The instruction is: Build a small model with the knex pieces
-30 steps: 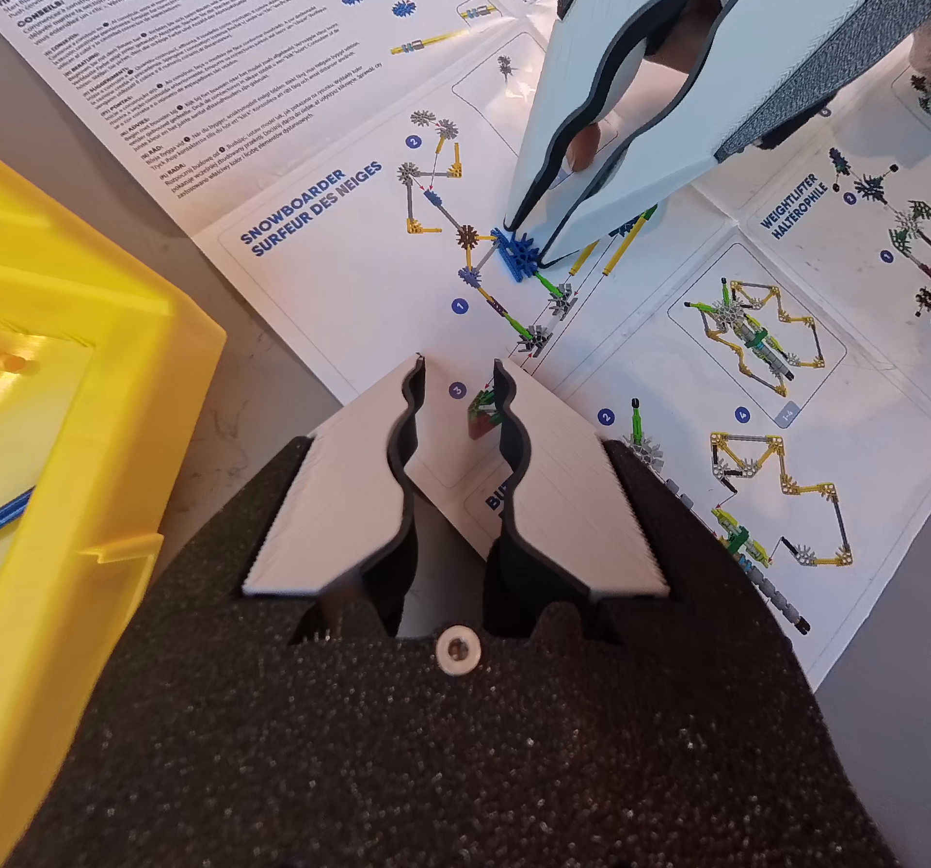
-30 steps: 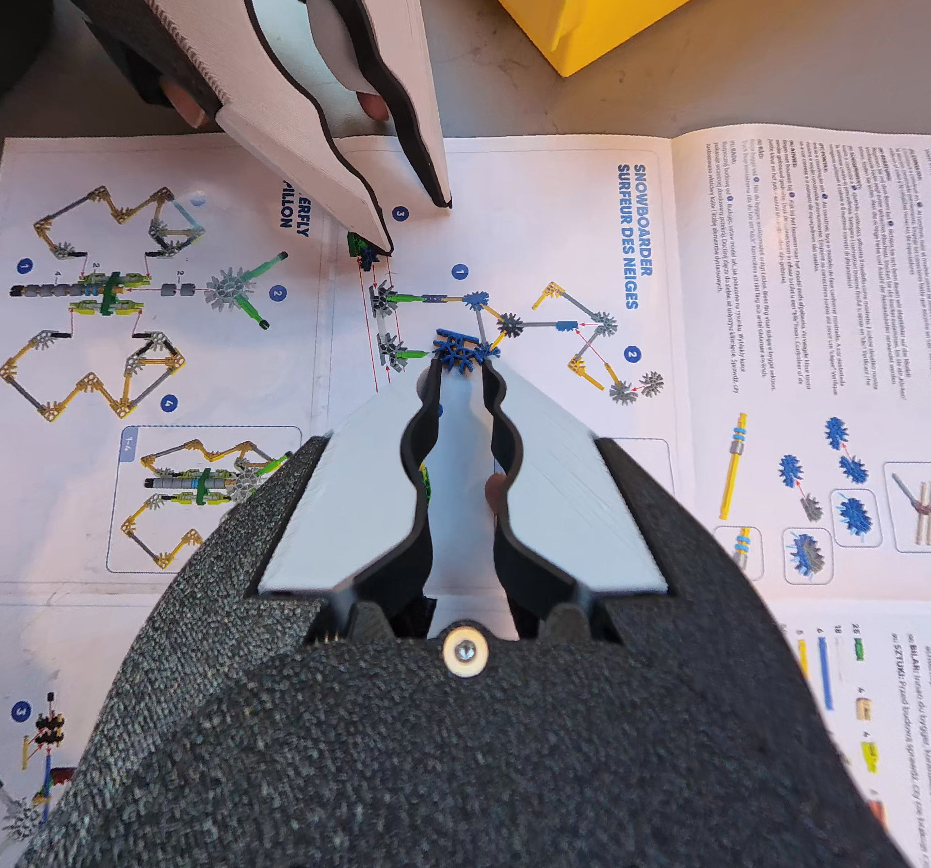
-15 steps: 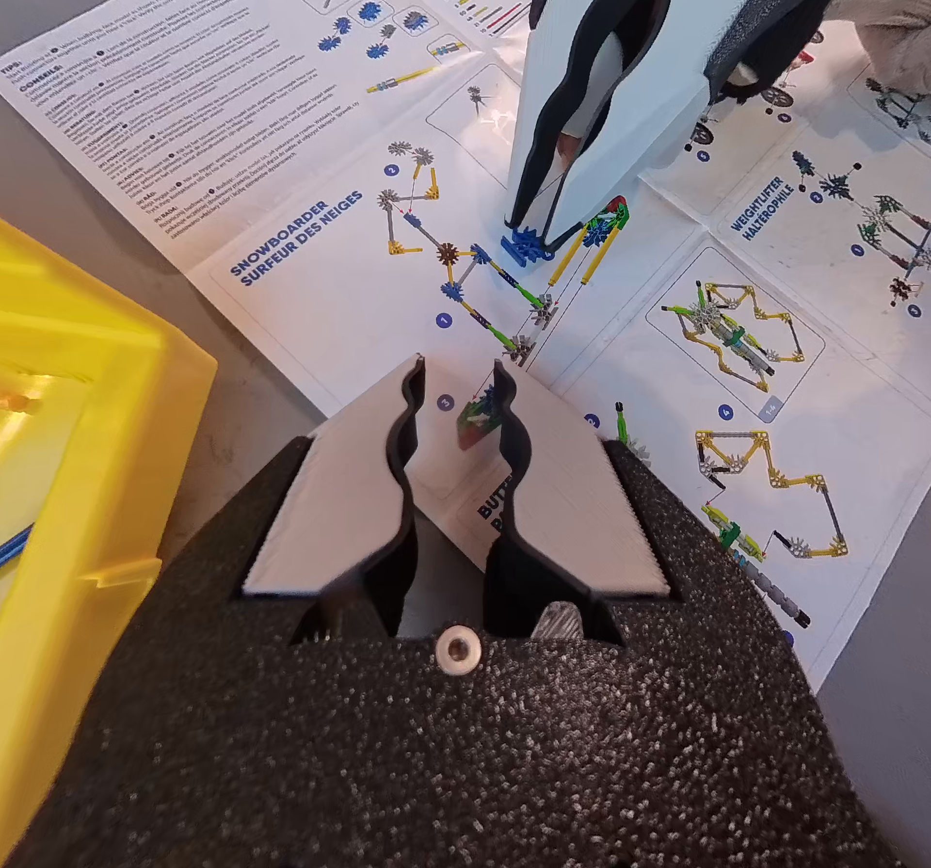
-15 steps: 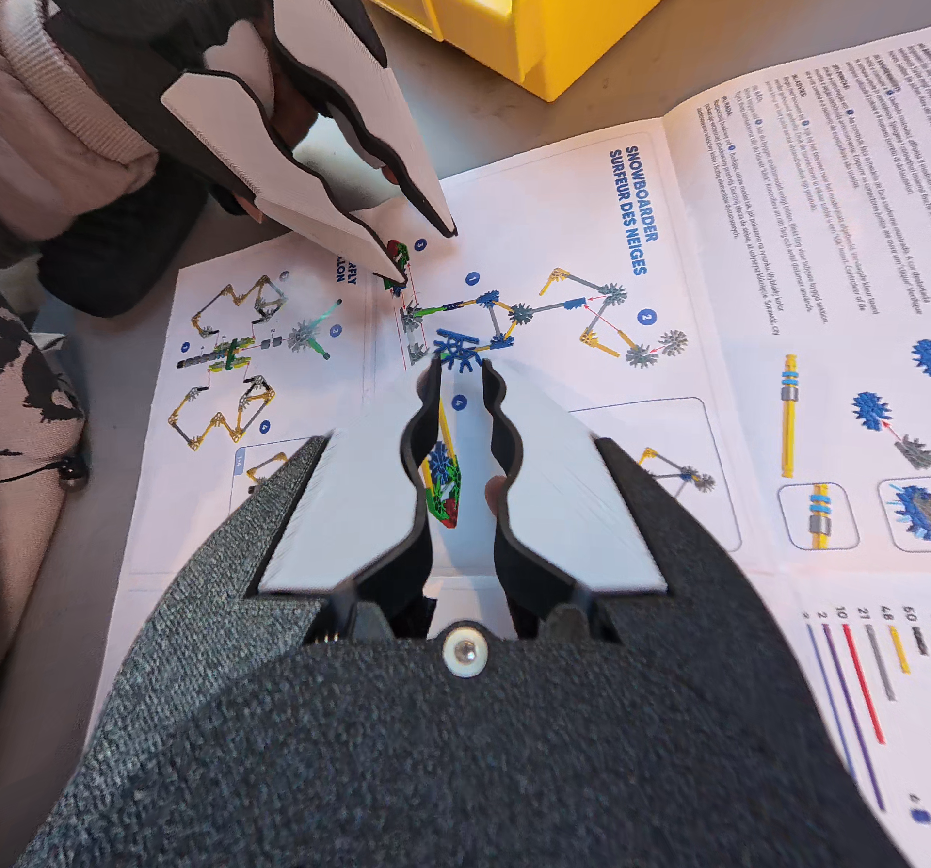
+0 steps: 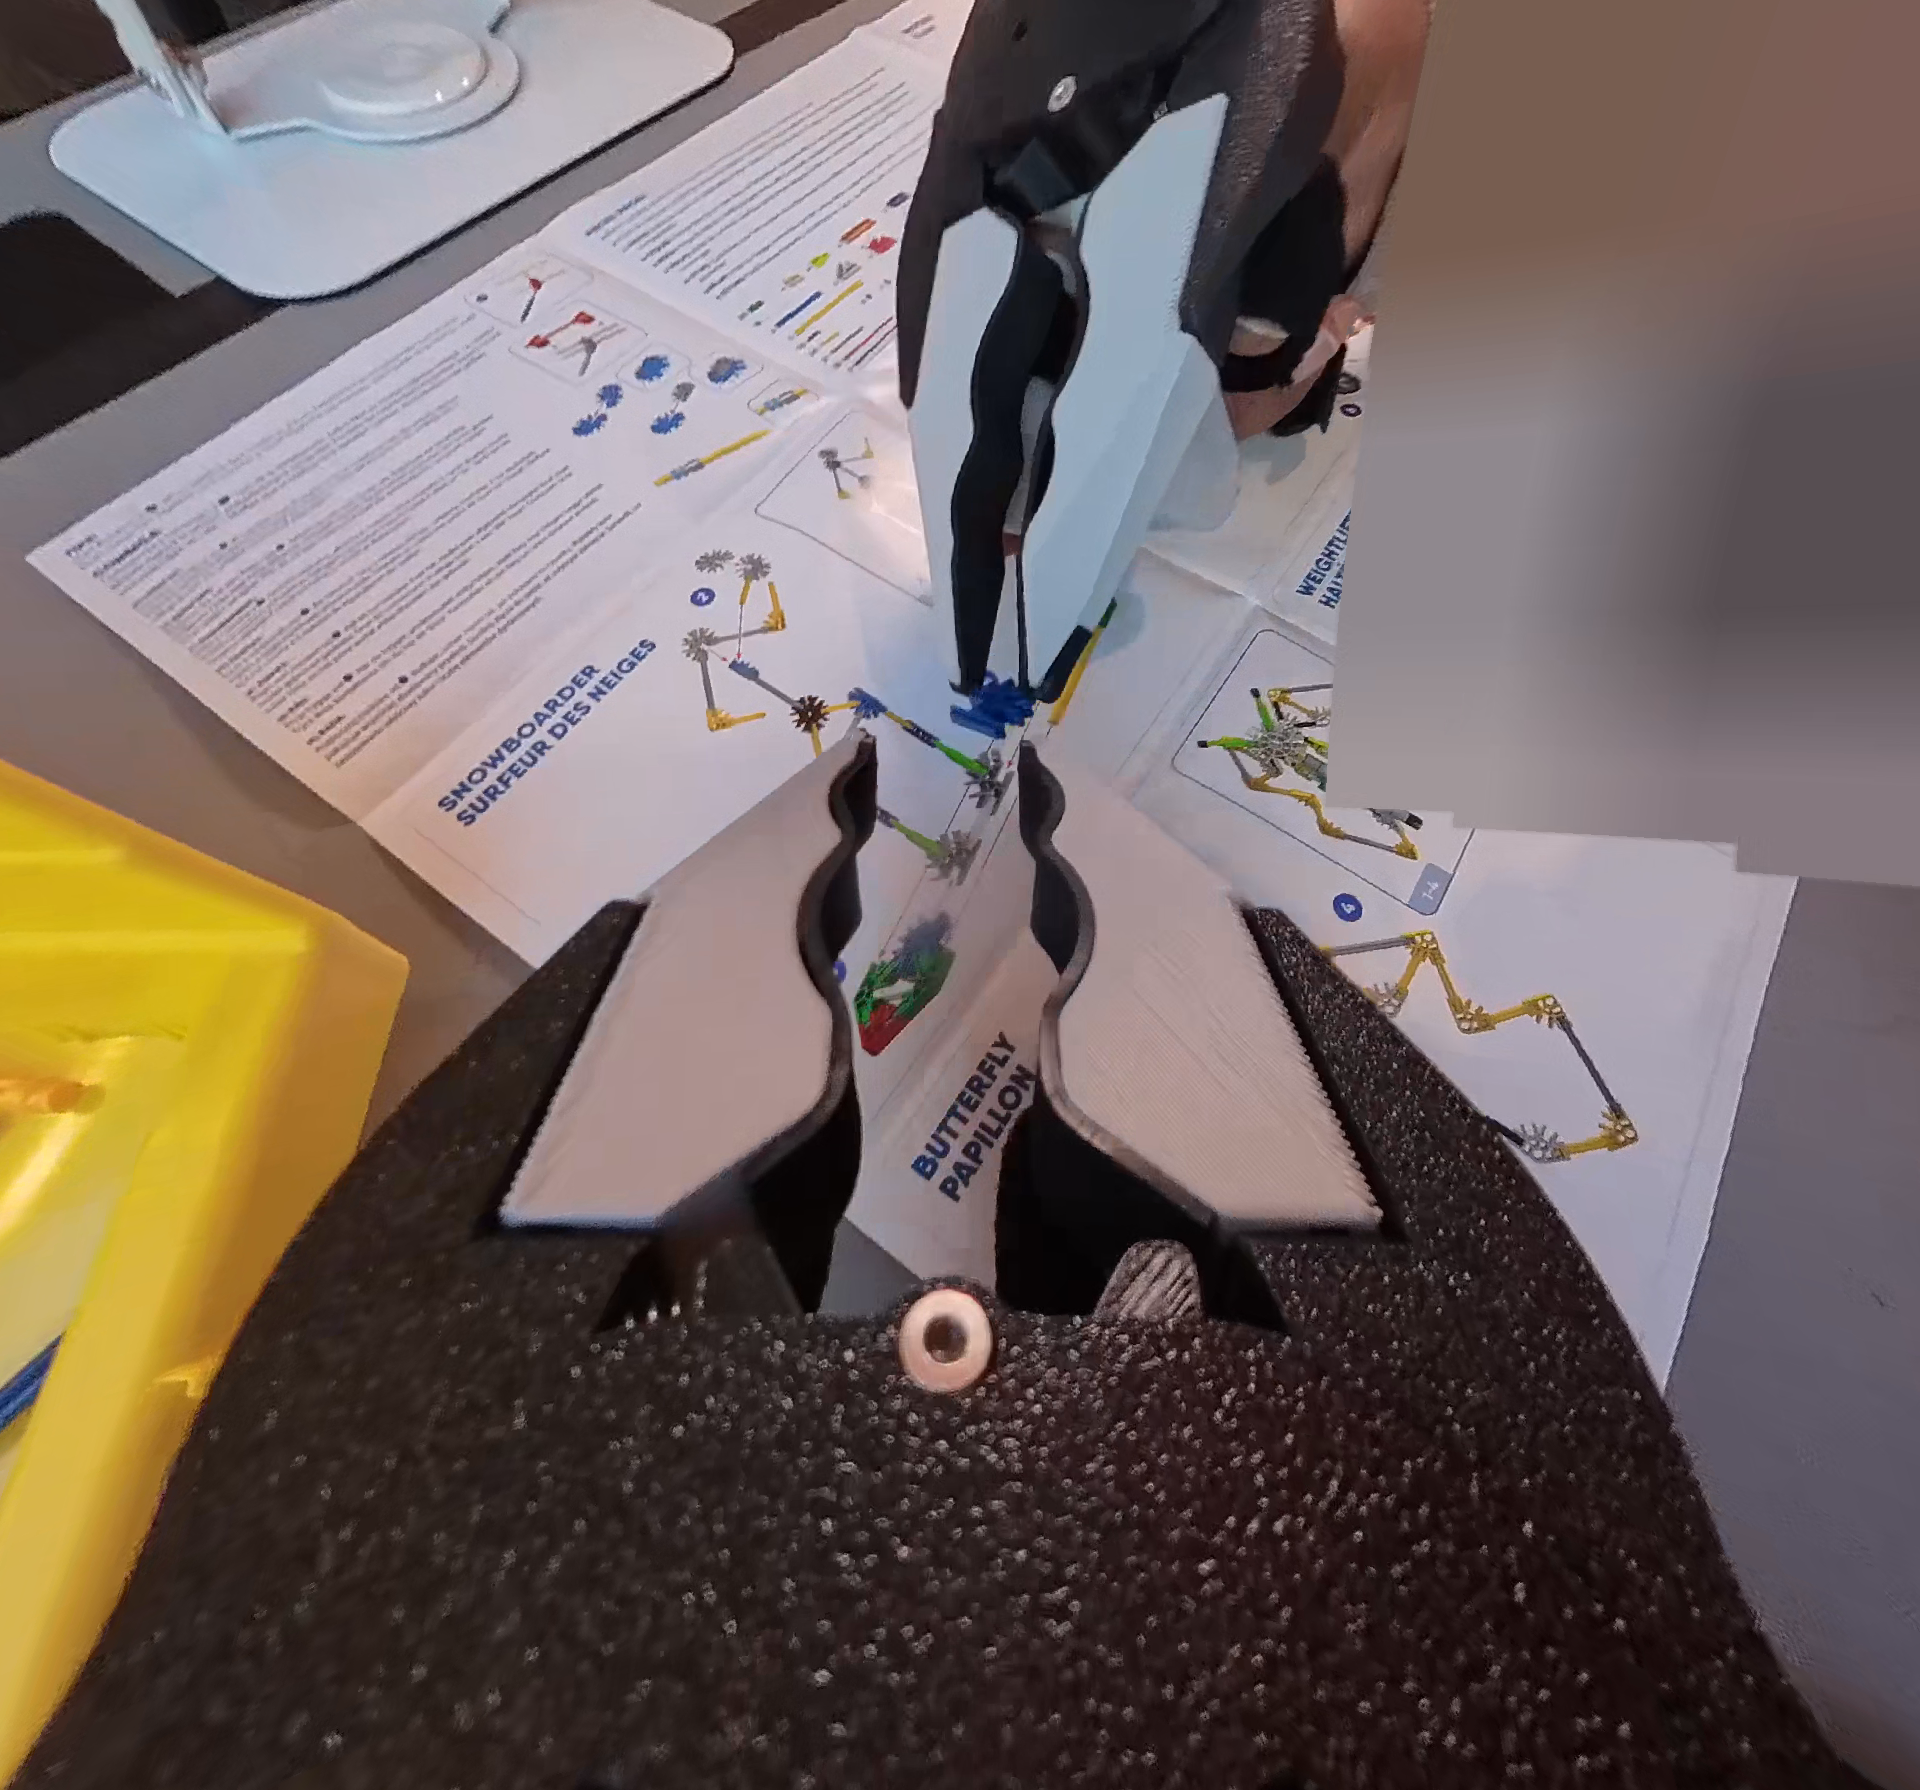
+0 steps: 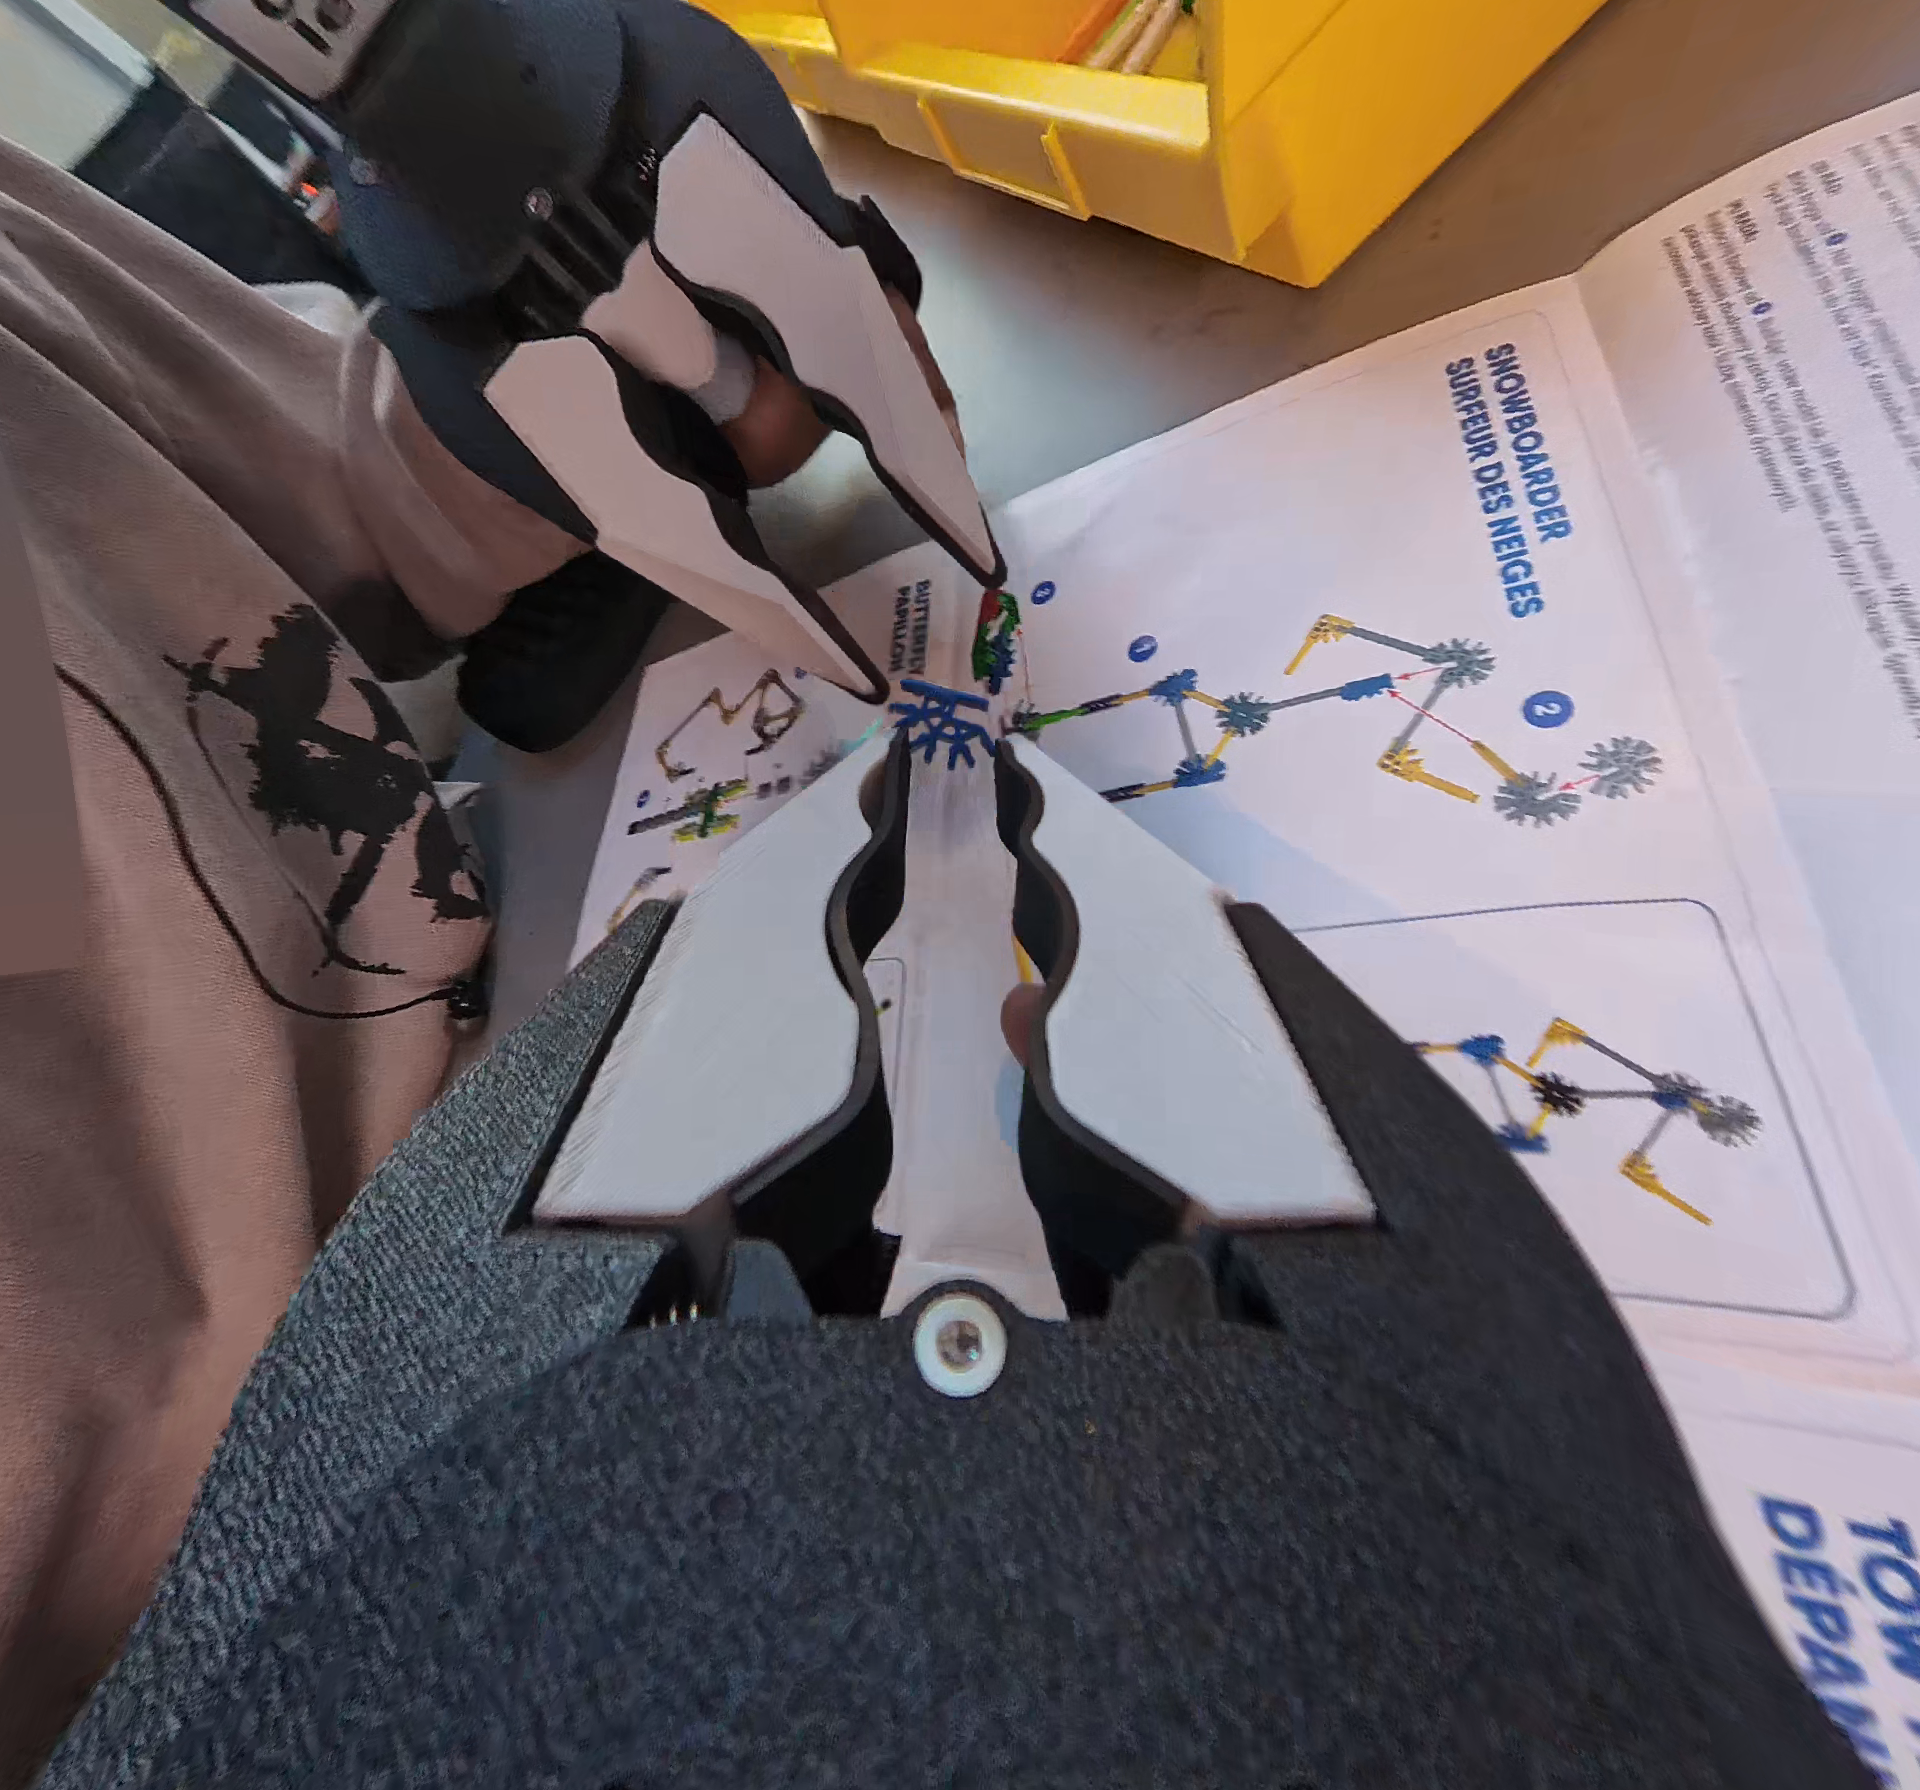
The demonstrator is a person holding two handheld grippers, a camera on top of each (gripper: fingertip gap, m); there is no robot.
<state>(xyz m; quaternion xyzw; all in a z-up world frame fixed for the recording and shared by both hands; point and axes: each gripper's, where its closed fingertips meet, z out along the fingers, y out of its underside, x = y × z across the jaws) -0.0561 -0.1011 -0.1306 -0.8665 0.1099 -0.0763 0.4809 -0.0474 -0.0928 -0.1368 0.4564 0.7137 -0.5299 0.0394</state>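
The right wrist view showed the right tool [image 6: 945, 753] pinching a blue snowflake-shaped connector [image 6: 940, 722] at its tips, just above the unfolded instruction sheet [image 6: 1351, 545] on the desk [image 6: 1091, 327]. The left tool [image 5: 940, 758] hovered close by, parted and empty, seemingly ready to assist.

Both wrist views look down closely, from opposite sides, sharing the instruction sheet [image 5: 582, 535] [image 6: 1351, 514].

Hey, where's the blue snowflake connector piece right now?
The blue snowflake connector sits pinched at the tips of the right gripper, over the instruction sheet, with the left gripper just beyond it.
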